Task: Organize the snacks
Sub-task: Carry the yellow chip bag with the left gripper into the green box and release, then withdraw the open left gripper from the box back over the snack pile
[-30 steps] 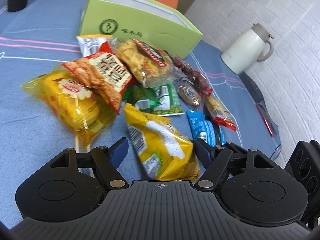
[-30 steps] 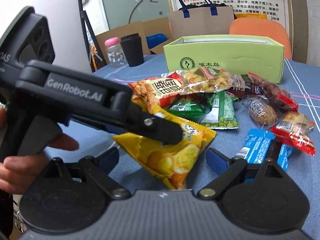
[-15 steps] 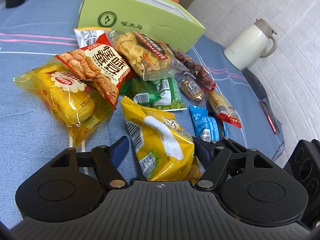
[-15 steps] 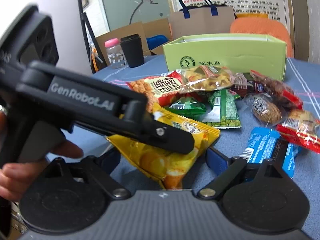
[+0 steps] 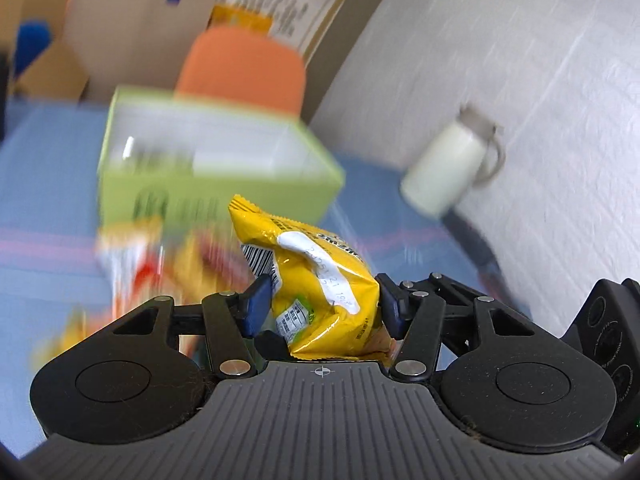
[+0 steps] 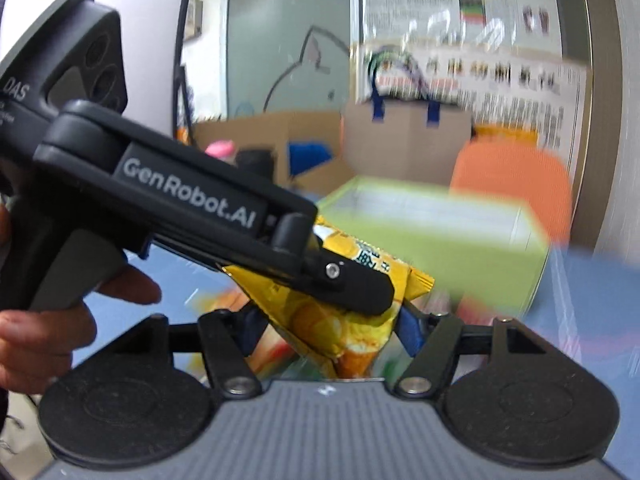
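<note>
A yellow snack bag point(image 5: 316, 284) is squeezed between the blue pads of my left gripper point(image 5: 322, 304) and held up off the table. In the right wrist view the same bag point(image 6: 344, 312) also sits between the fingers of my right gripper point(image 6: 332, 328), which are closed in on it, with the left gripper's body point(image 6: 192, 208) across it. The open green box point(image 5: 208, 156) stands behind on the blue tablecloth; it also shows in the right wrist view point(image 6: 432, 236). The other snacks point(image 5: 160, 252) lie blurred below.
A white jug point(image 5: 448, 168) stands at the right by the white brick wall. An orange chair point(image 5: 244, 68) and a brown paper bag point(image 5: 136, 28) are behind the box. The background is motion-blurred.
Both grippers closed on the yellow bag and lifted it off the table. The views tilted up towards the green box and the pile dropped low in frame.
</note>
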A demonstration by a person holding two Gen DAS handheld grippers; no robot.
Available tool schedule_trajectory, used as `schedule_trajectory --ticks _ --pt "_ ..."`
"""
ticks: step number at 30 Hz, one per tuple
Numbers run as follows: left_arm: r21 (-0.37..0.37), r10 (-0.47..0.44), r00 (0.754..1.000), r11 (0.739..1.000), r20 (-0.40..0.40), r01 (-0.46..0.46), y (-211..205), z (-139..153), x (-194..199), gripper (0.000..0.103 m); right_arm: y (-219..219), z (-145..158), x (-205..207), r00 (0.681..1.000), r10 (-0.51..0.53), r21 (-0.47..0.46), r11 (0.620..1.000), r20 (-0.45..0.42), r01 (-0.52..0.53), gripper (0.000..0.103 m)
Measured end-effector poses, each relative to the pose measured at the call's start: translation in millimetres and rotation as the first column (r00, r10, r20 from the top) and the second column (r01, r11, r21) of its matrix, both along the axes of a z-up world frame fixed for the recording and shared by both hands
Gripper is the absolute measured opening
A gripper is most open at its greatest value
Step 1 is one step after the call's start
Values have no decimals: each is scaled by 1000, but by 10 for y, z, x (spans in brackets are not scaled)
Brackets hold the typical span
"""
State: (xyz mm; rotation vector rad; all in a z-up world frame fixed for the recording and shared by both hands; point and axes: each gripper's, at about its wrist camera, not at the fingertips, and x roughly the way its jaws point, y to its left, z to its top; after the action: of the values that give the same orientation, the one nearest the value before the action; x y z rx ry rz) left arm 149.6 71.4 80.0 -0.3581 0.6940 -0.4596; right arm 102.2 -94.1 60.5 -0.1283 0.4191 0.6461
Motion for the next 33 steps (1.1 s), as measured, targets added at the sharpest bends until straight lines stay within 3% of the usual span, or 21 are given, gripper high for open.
schedule_trajectory --ticks 5,11,14,17,25,30,33 --pt "17 31 999 999 24 -31 -63 229 997 38 -2 251 1041 999 -26 -16 1000 34 27 68" --pt "12 57 998 998 -33 -57 -67 -69 1855 39 13 119 2009 998 -39 -71 997 -40 36 69" --pt "25 83 995 996 -50 -82 -35 -224 2058 56 -24 -24 2314 994 -54 -94 995 -91 45 71" --pt "23 107 994 994 -39 -106 52 -275 2054 63 -150 -98 2345 993 -54 -96 994 -107 44 82" --pt "13 163 986 987 -24 -163 133 -194 1943 68 -594 -108 1849 997 -66 -23 998 -39 65 92" --pt "12 81 996 997 -27 -81 -141 -131 1848 69 -1127 -122 1679 983 -182 146 972 -34 185 93" --pt "24 0 998 1000 -55 1 -476 -165 1897 67 -1404 -245 1786 945 -321 172 929 -63 327 93"
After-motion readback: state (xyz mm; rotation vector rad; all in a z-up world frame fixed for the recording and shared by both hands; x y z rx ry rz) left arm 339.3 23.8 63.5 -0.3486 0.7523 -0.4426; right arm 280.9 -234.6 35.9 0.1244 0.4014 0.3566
